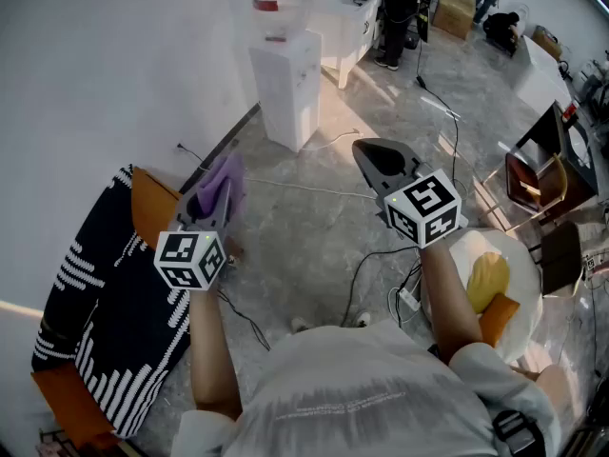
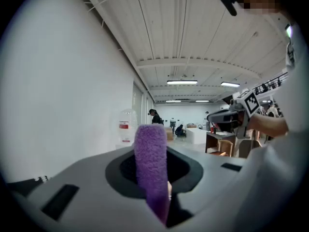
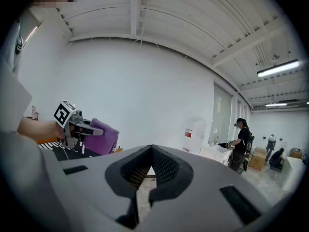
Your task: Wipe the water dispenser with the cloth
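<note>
Evidently the left tool (image 1: 211, 201) clamps the purple cloth (image 1: 226, 179) ready for wiping the water dispenser (image 1: 285, 84), well apart at upper centre, while the right tool (image 1: 381, 160), closed and empty, seems unneeded.

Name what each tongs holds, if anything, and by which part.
Left tongs pinch the purple cloth at its lower end; right tongs are shut and empty.

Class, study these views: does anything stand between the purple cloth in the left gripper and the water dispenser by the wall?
Nothing visible blocks it. The left gripper holds the purple cloth clamped in its jaws, and only open floor with thin cables lying flat separates it from the water dispenser.
</note>
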